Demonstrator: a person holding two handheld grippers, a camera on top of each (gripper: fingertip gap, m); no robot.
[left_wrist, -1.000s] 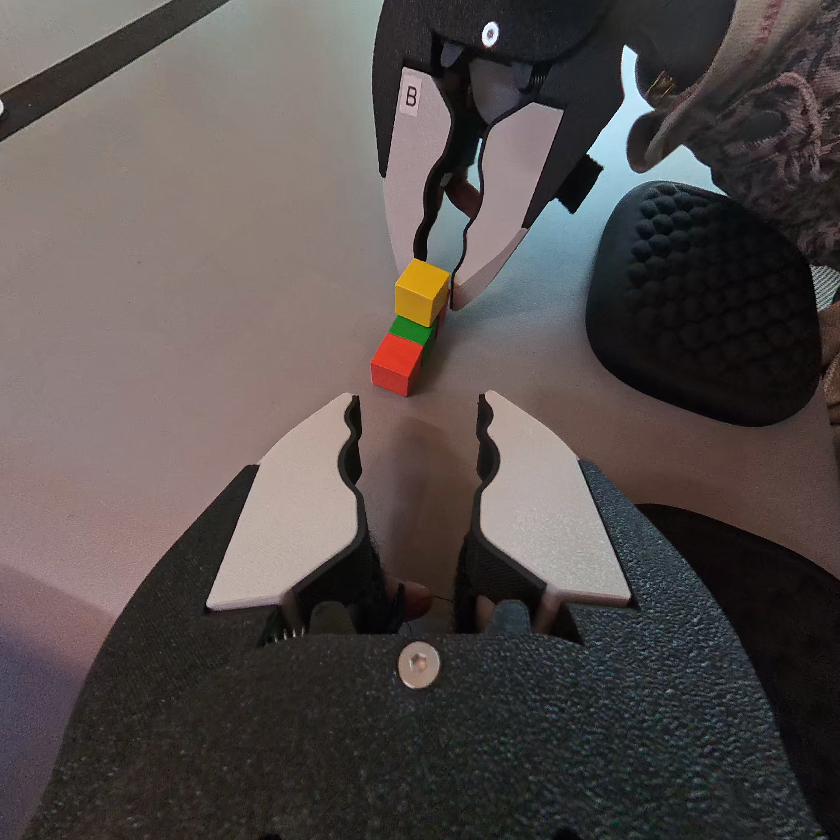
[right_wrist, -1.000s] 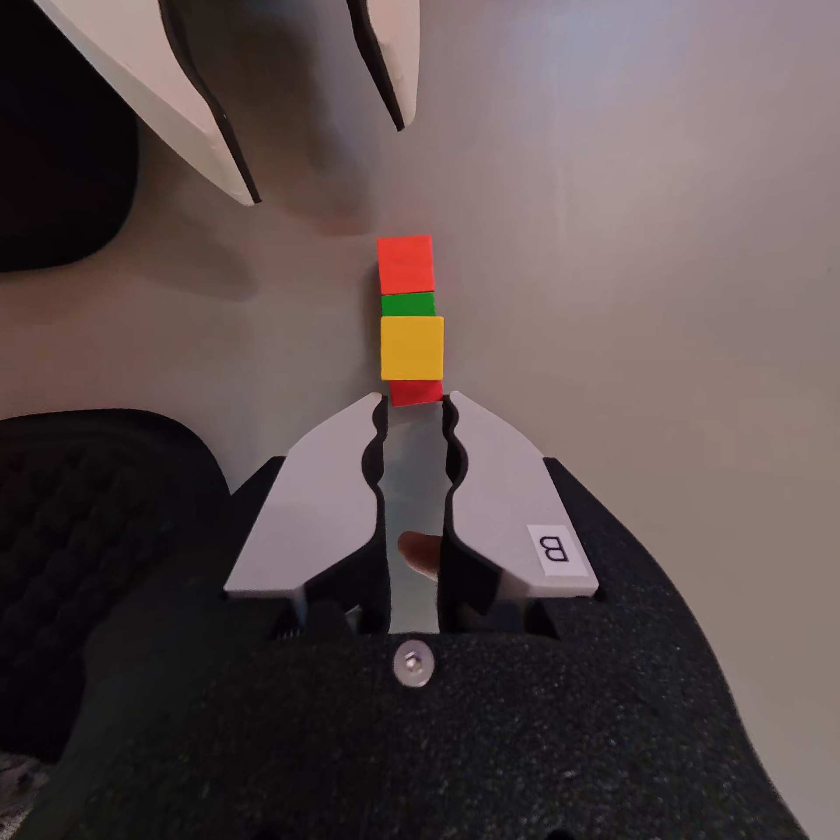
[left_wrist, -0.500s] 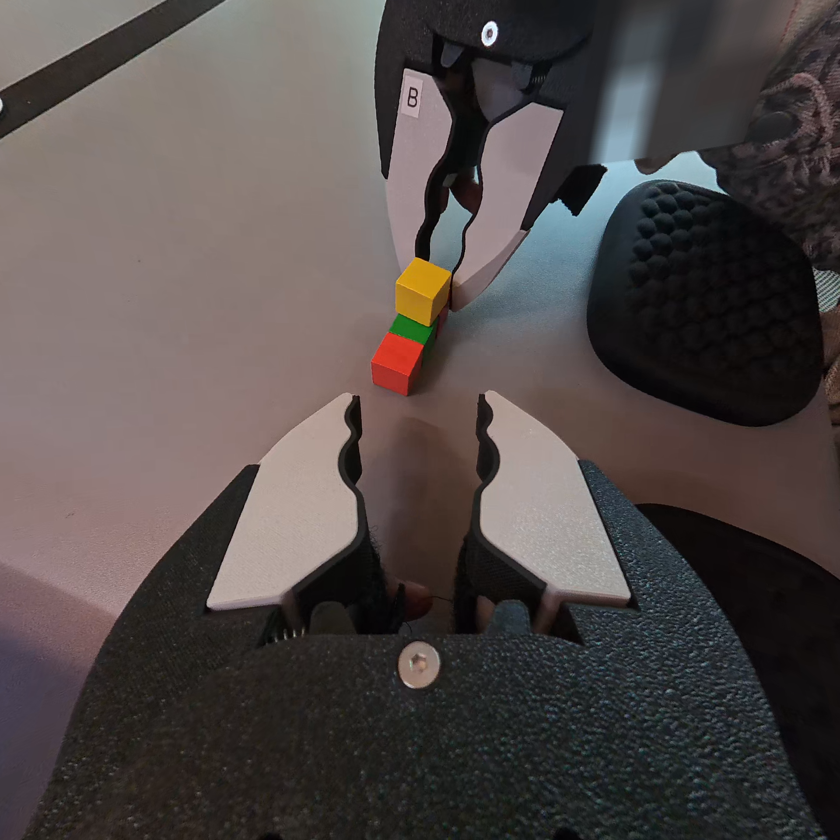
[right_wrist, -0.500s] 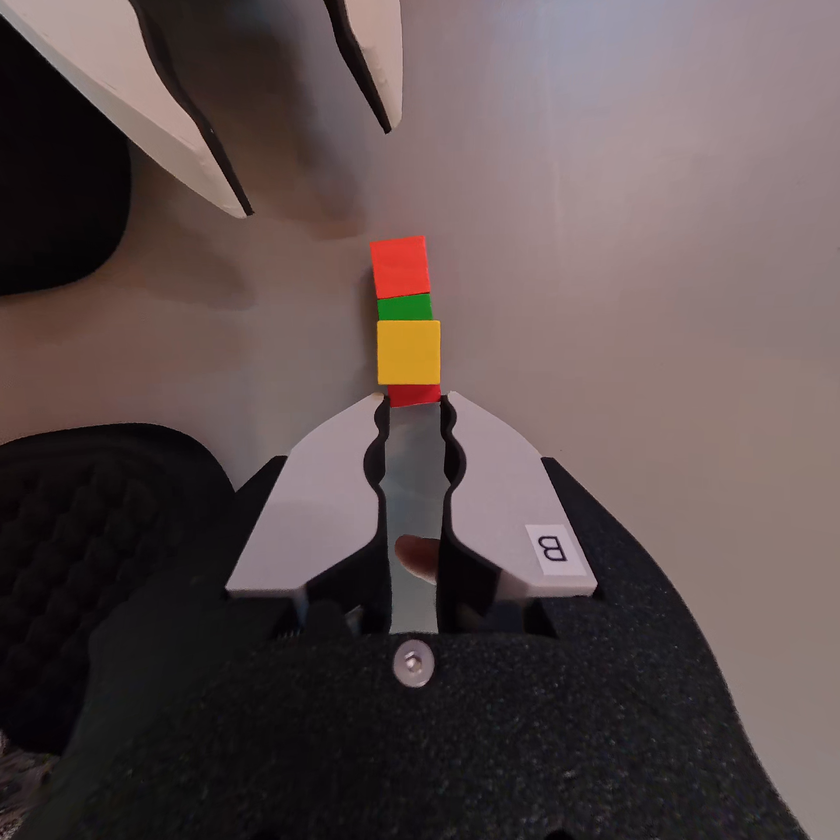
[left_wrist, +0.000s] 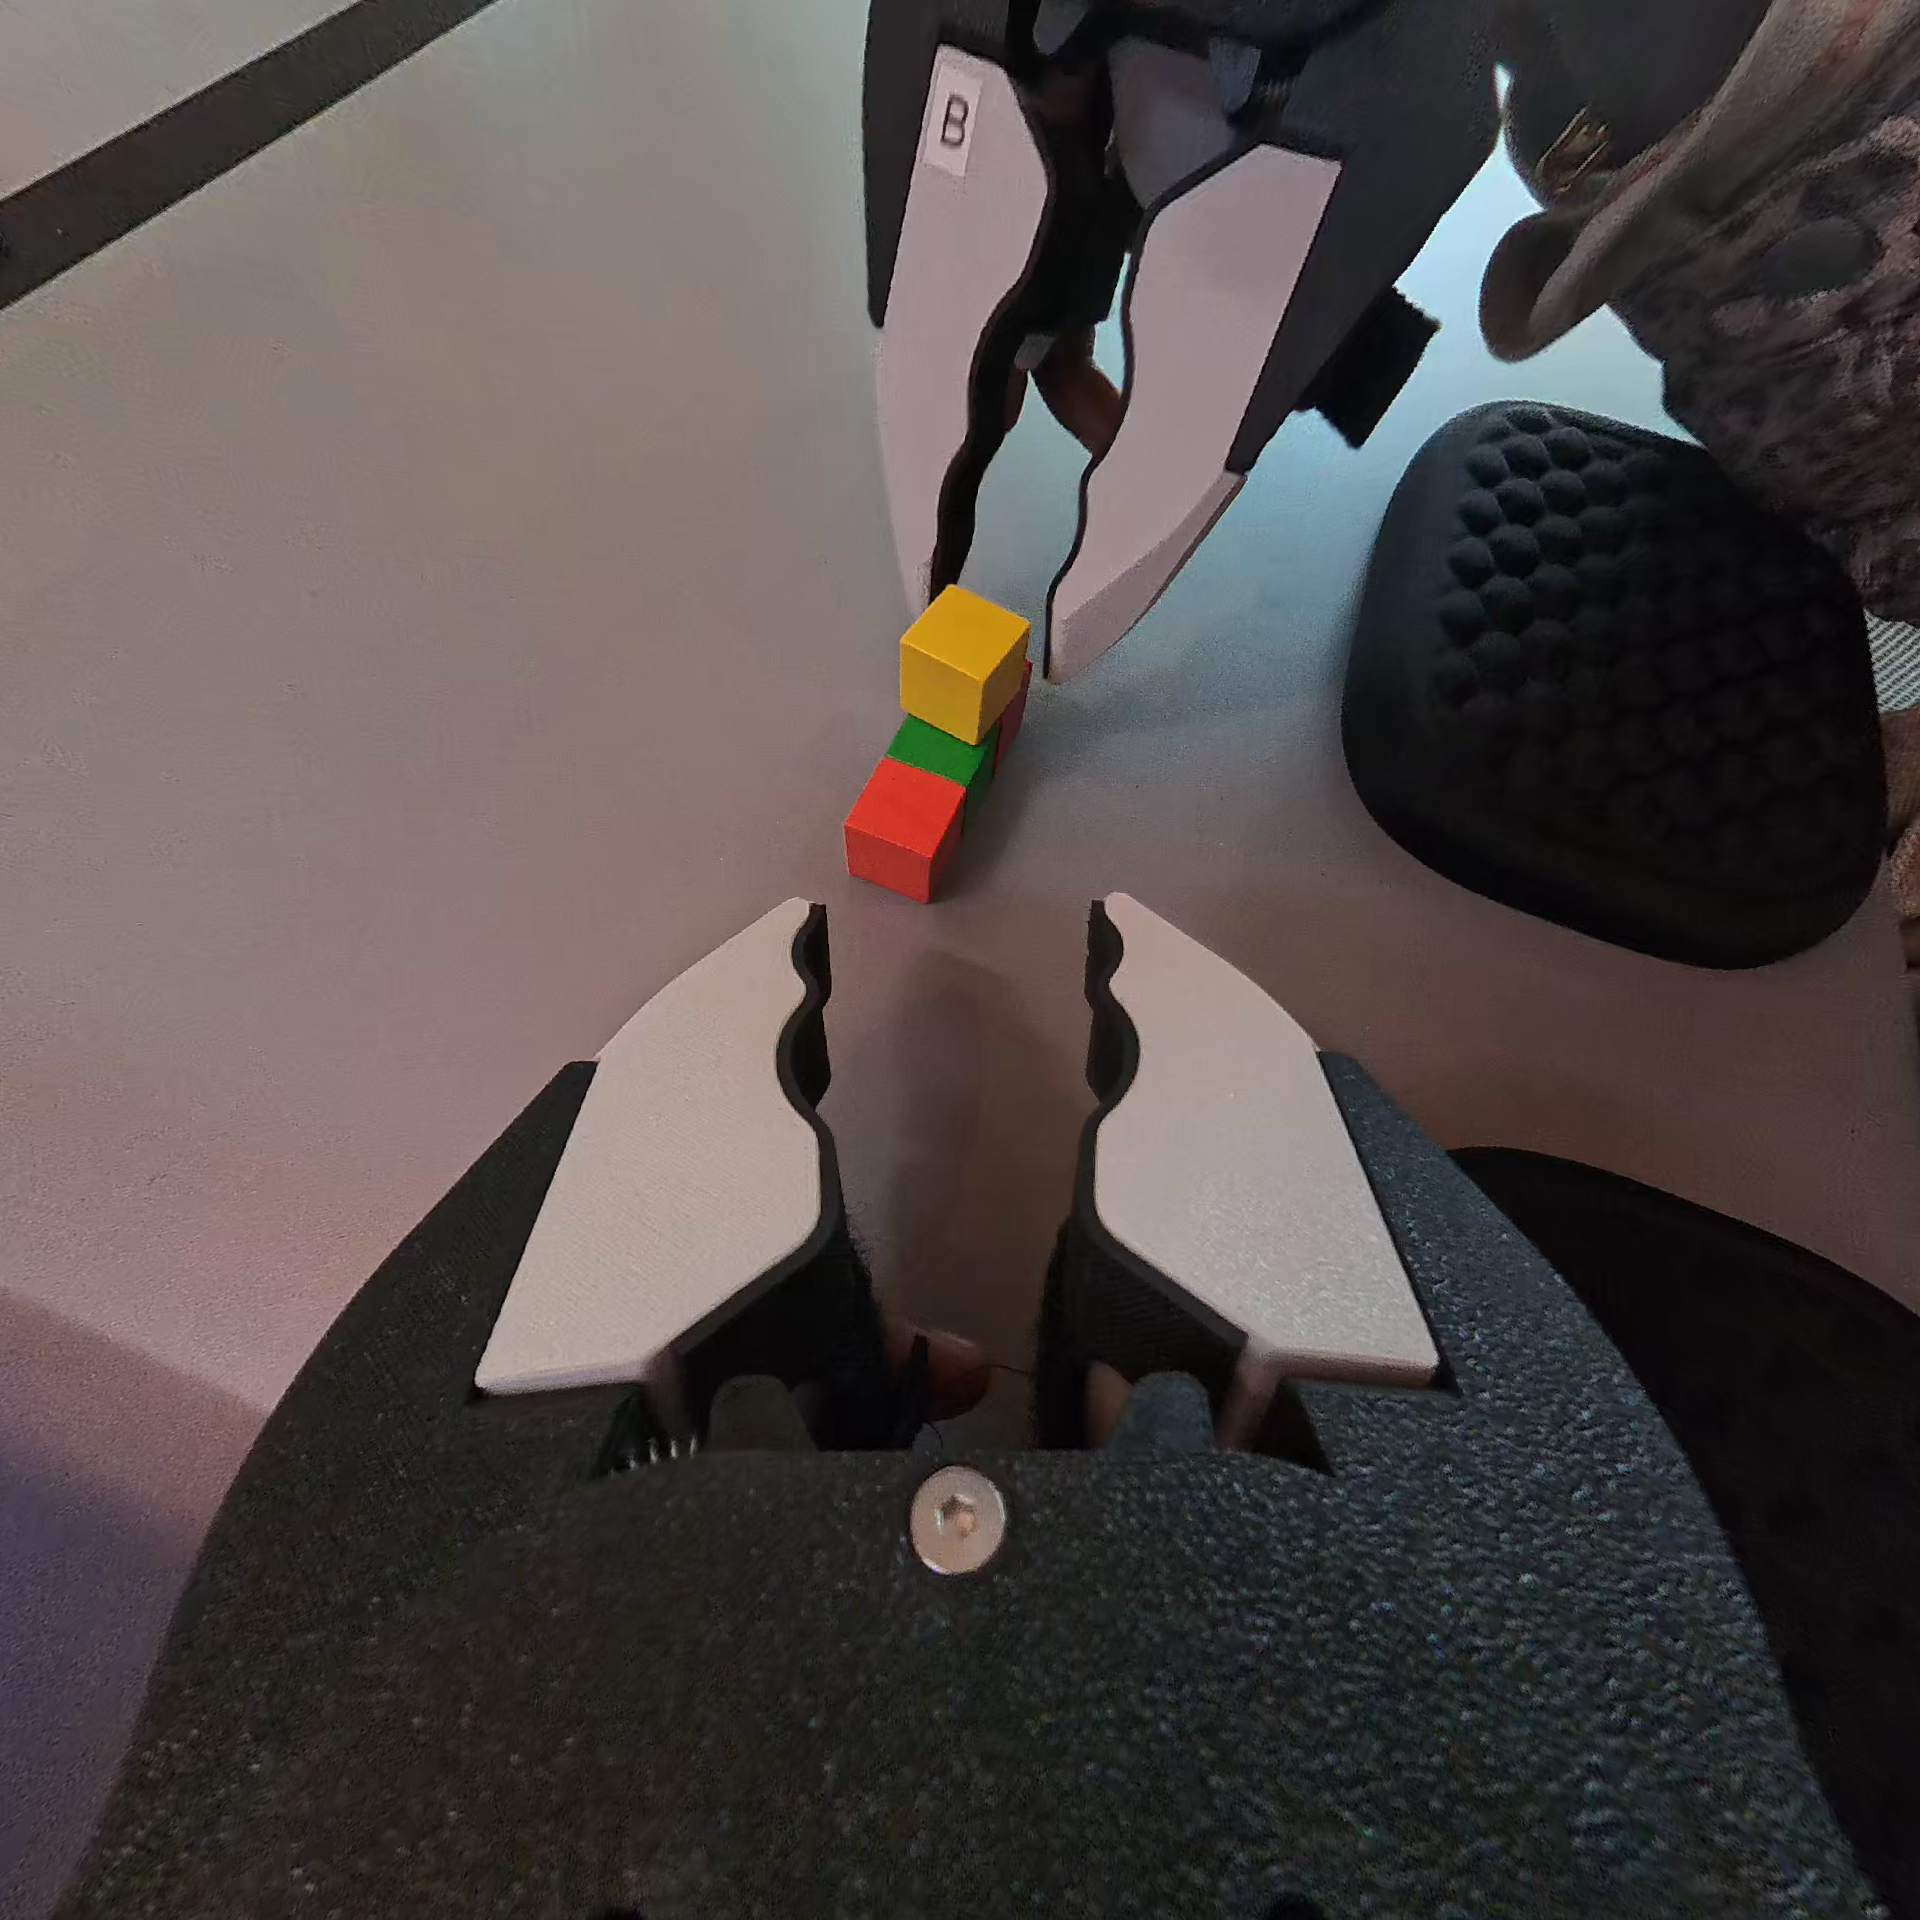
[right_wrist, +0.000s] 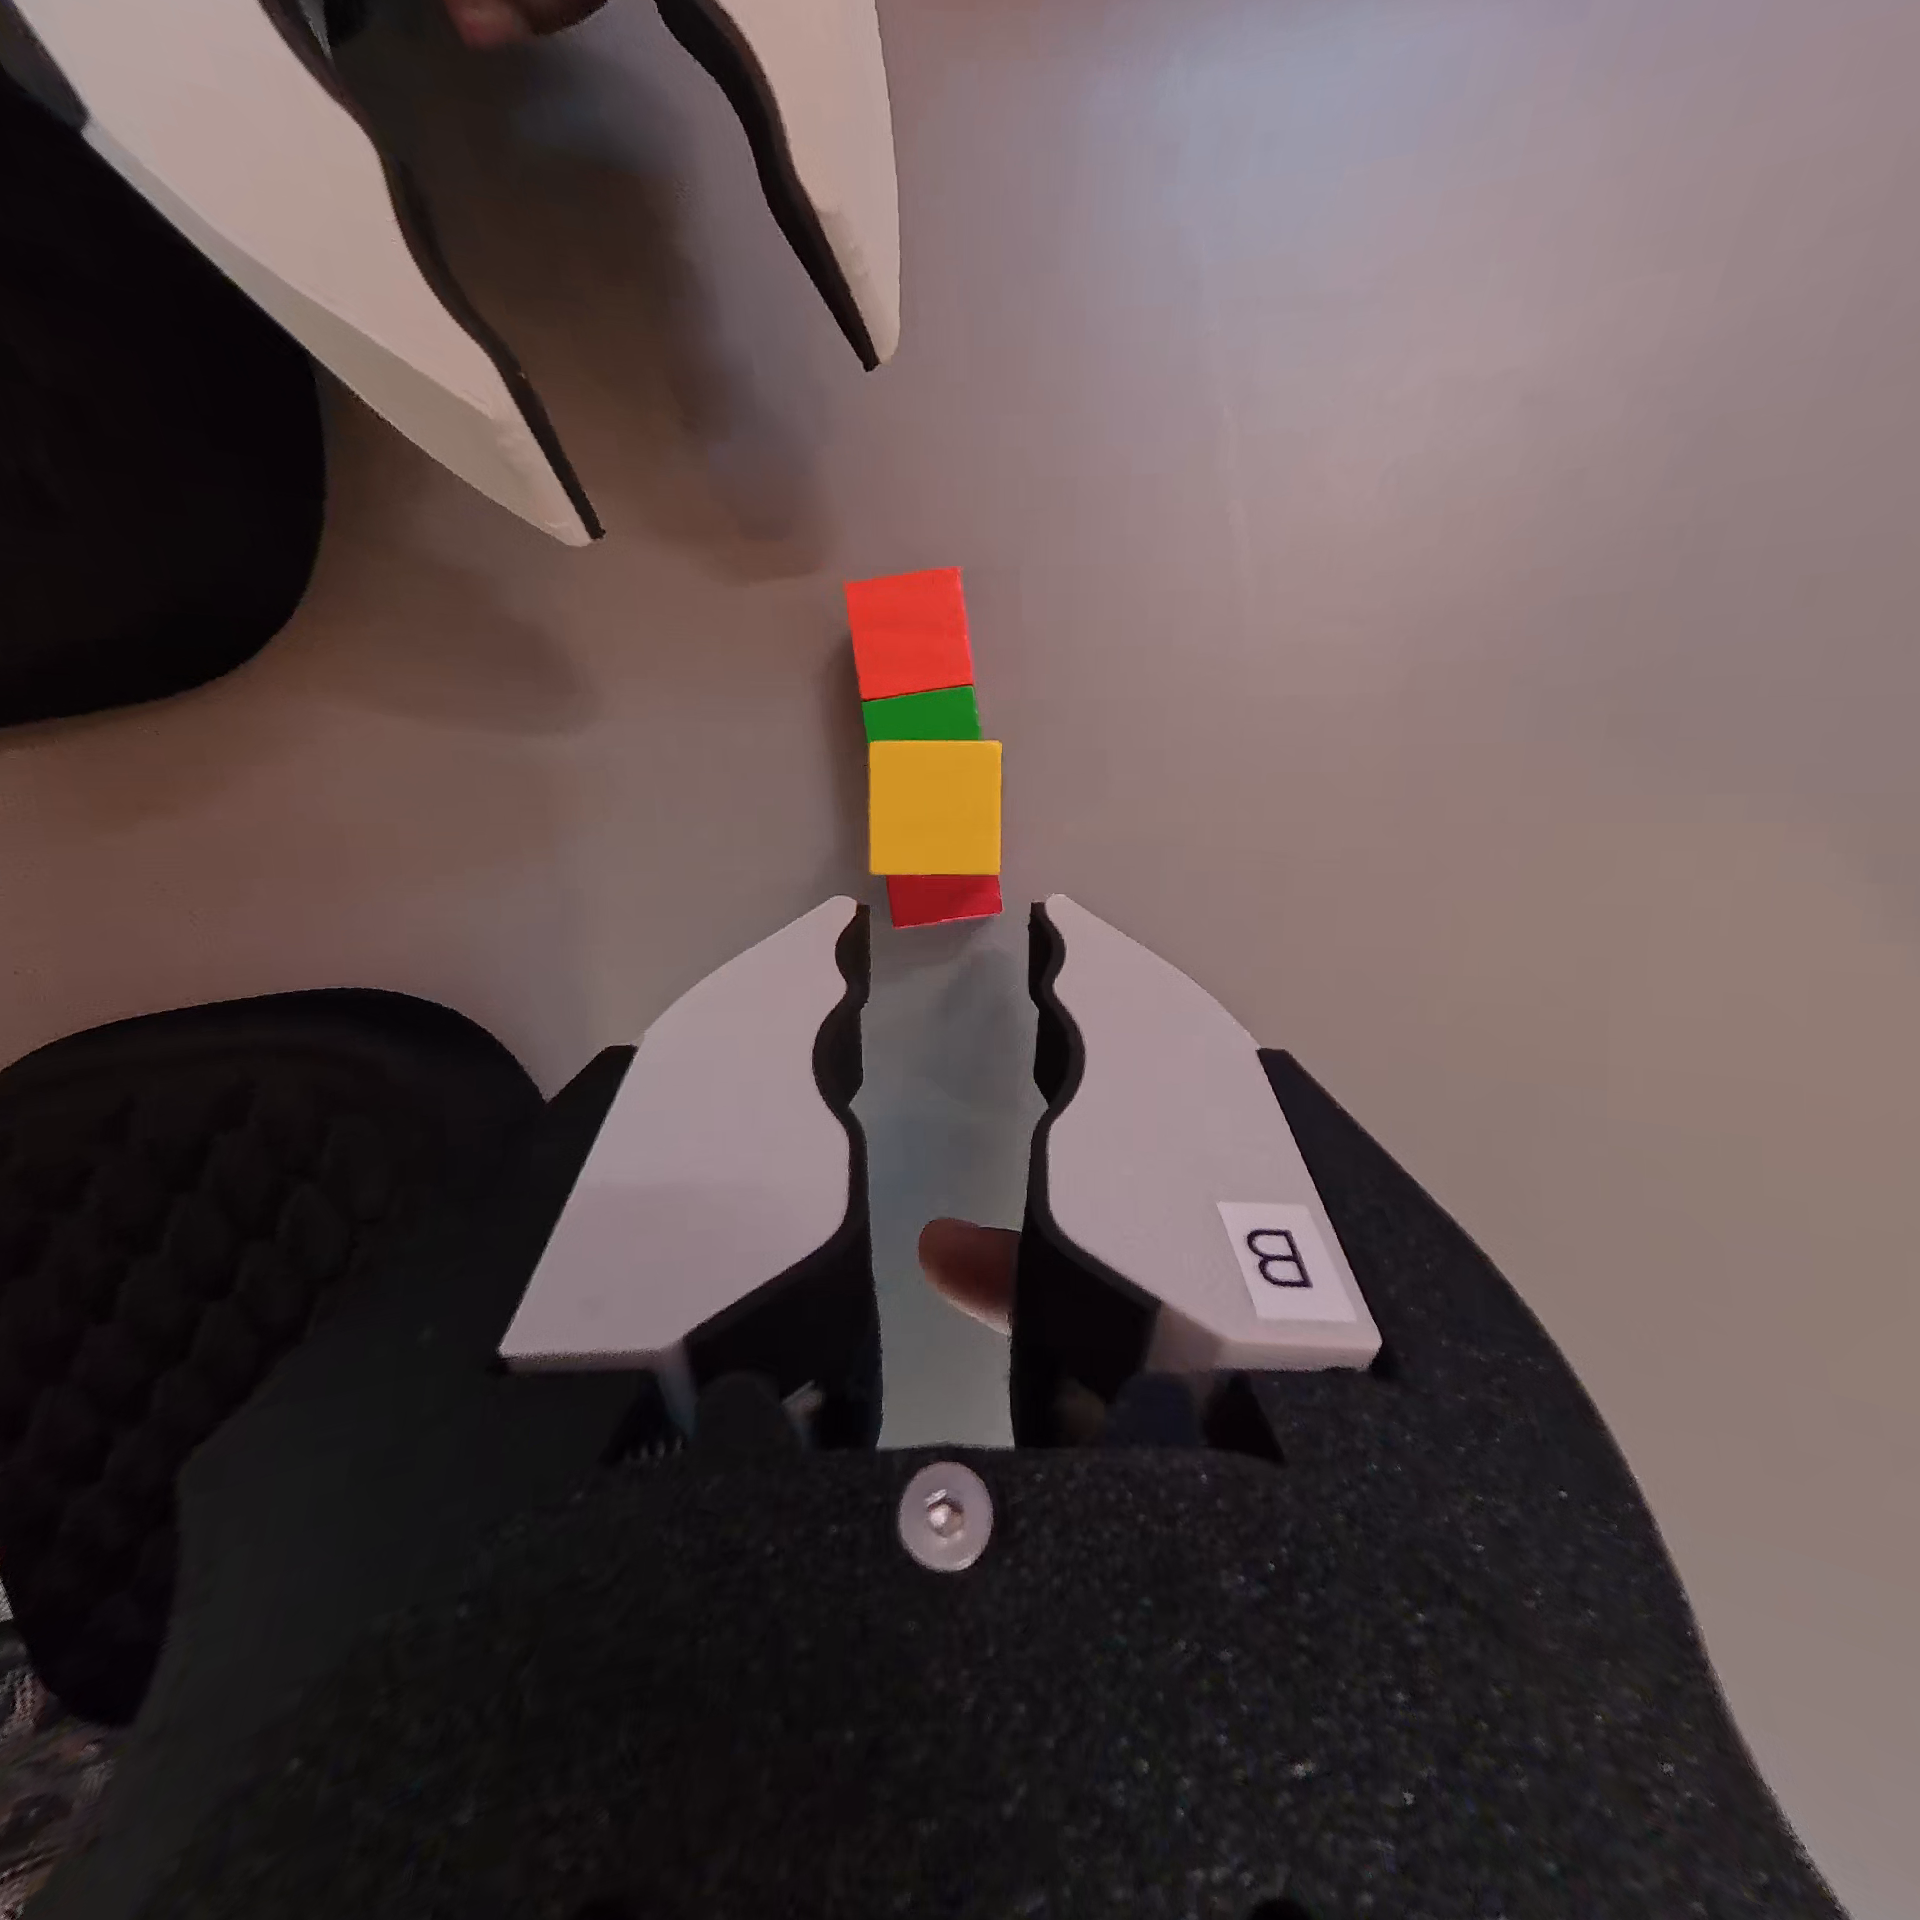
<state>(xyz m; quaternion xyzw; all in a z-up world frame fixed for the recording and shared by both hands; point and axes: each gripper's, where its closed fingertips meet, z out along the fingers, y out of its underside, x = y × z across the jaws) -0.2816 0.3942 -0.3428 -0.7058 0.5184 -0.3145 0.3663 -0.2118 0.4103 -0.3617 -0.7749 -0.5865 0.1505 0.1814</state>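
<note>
Four small cubes sit in a line on the grey table (left_wrist: 416, 623): an orange-red cube (left_wrist: 902, 826), a green cube (left_wrist: 938, 750), then a yellow cube (left_wrist: 961, 660) stacked on a darker red cube (right_wrist: 943, 902). My left gripper (left_wrist: 956, 912) is open and empty, its tips just short of the orange-red cube. My right gripper (right_wrist: 948, 909) is open at the other end of the line. Its tips stand either side of the darker red cube with a small gap, just behind the yellow cube (right_wrist: 935, 805). The left gripper also shows in the right wrist view (right_wrist: 727, 447).
A black dimpled pad (left_wrist: 1610, 675) lies on the table right of the cubes and shows in the right wrist view (right_wrist: 208, 1247). A second black object (left_wrist: 1766, 1403) lies nearer. A dark strip (left_wrist: 208, 135) crosses the far left. A person's patterned sleeve (left_wrist: 1766, 208) is behind the right gripper. There is about 8 cm between the tips of the two grippers.
My right gripper's jaws have spread a little wider around the yellow and red stack and it has drawn back slightly. The cubes and my left gripper have stayed put.
</note>
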